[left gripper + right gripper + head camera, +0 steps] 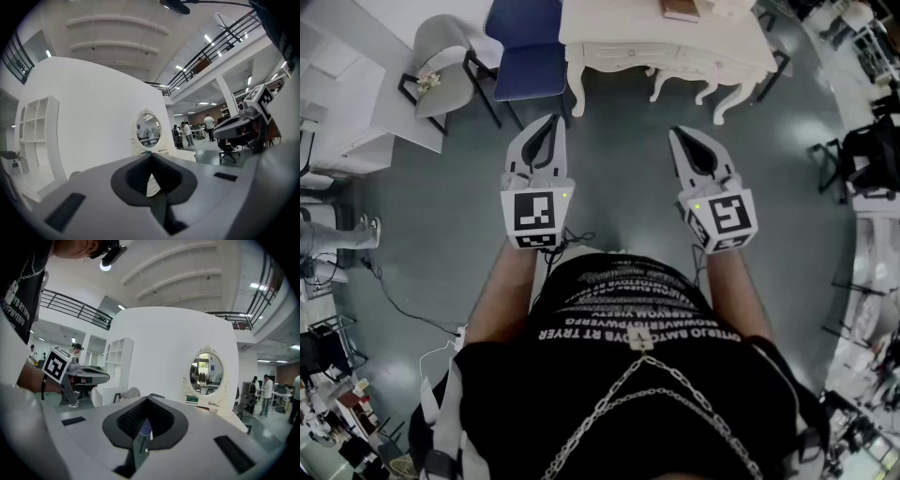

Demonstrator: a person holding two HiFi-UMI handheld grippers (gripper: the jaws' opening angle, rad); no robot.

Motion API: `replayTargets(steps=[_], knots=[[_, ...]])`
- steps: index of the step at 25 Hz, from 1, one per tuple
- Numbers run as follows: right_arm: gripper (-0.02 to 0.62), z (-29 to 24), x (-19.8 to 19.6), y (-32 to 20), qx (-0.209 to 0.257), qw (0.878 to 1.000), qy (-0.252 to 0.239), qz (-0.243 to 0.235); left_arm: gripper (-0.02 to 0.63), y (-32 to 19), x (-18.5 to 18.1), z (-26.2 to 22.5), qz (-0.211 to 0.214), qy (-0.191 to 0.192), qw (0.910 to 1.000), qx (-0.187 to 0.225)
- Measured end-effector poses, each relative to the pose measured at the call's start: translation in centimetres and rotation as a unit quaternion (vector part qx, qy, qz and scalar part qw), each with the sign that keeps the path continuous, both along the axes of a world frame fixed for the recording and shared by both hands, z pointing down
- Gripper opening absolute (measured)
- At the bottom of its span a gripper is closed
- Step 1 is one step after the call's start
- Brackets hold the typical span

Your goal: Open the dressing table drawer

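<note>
L gripper (553, 122), R gripper (676, 134): jaws together.

A big work hall, not a home — a cream dressing table with curvy legs (619, 30) and an oval white-framed mirror (206, 373) stand by a free-standing white wall (93, 117), under a railed upper walkway (211, 51), on a shiny grey floor (619, 173).

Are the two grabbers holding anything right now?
Nothing. The left hand-held gripper and the right hand-held gripper are both shut and empty, short of the dressing table.
</note>
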State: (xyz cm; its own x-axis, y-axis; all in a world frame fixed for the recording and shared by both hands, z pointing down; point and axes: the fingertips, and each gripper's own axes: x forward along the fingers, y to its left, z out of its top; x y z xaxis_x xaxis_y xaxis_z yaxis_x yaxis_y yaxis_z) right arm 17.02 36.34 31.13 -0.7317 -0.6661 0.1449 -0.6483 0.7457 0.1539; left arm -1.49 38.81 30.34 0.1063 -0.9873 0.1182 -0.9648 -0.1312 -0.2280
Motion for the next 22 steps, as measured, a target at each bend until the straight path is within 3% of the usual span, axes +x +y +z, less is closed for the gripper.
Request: replayTargets(steps=[12,22], knots=[[-0.009,1.4,2.8,-1.3,-0.046,0.998,-0.038,-0.019,0.003,1.1,1.3,0.7,-0.041,-0.003,0.9989,-0.02],[-0.008,2.6,0.6,-2.9,-0.058,0.998,-0.035,-0.016,0.003,0.1,-1.3,1.4,-0.043,-0.006,0.9988,-0.023]])
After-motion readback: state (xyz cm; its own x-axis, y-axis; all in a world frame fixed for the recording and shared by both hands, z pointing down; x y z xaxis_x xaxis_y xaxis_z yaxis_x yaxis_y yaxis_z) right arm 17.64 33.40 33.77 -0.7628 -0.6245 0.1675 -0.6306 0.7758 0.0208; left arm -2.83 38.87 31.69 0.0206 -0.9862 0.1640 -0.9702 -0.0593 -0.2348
